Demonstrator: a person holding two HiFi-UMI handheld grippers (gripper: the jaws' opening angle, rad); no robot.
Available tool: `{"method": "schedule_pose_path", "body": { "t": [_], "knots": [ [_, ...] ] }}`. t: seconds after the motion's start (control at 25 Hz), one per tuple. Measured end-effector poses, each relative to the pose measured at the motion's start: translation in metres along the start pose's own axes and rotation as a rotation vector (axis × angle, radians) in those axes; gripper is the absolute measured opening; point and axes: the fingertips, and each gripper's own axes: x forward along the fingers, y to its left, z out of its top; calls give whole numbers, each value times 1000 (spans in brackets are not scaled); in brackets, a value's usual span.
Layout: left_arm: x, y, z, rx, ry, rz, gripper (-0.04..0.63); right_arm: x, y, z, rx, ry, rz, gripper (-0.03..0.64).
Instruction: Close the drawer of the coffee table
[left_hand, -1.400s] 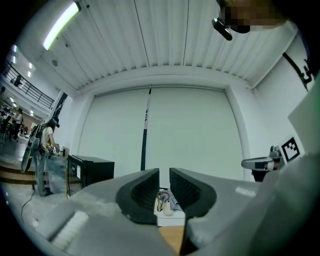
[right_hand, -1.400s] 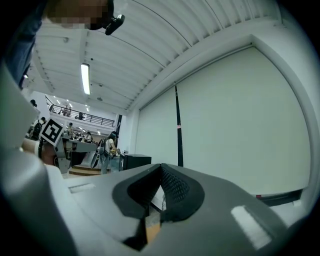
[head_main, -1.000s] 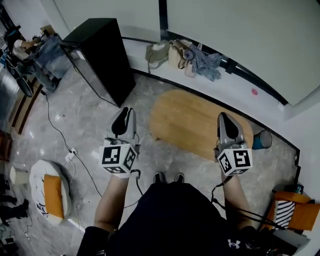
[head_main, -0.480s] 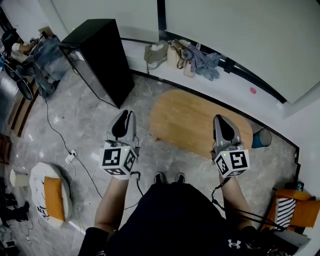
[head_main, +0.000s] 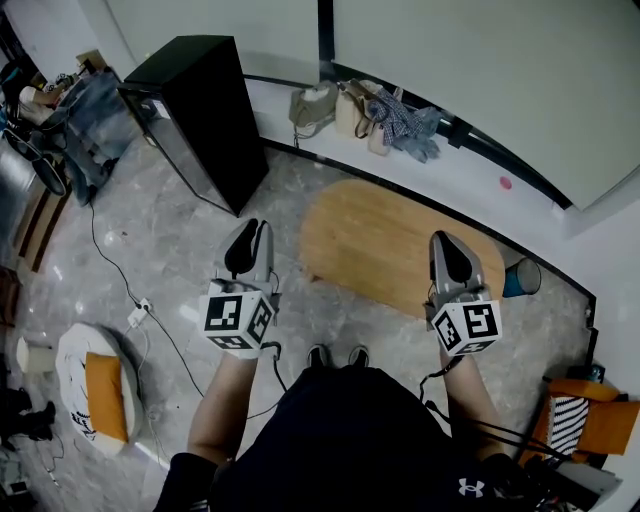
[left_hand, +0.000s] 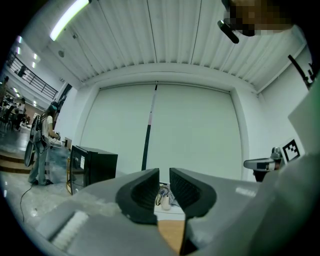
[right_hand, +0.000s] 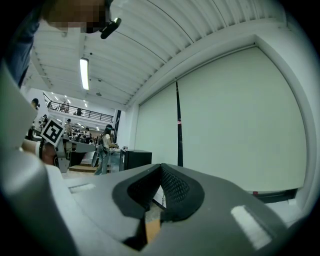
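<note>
The oval wooden coffee table (head_main: 385, 240) stands on the marble floor in front of the person's feet; no drawer shows from above in the head view. My left gripper (head_main: 250, 228) is held level over the floor, left of the table. Its jaws stand a narrow gap apart with nothing between them, as the left gripper view (left_hand: 164, 174) also shows. My right gripper (head_main: 446, 242) hovers above the table's near right end. In the right gripper view (right_hand: 160, 169) its pads meet, shut on nothing. Both grippers point toward the far wall.
A black cabinet (head_main: 200, 110) stands at the back left. Bags and a cloth (head_main: 365, 110) lie along the far wall. A cable (head_main: 120, 270) runs over the floor at left, near a white round cushion (head_main: 95, 385). A teal bin (head_main: 520, 280) sits right of the table, an orange chair (head_main: 590, 425) at lower right.
</note>
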Motion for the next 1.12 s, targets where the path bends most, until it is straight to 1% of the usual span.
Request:
{"method": "schedule_pose_path", "body": {
  "t": [0.68, 1.12],
  "knots": [
    [7, 9, -13, -28, 26, -4, 71, 6, 3, -10, 15, 22, -13, -2],
    [15, 15, -15, -38, 30, -8, 72, 13, -1, -13, 24, 30, -23, -2]
  ]
}}
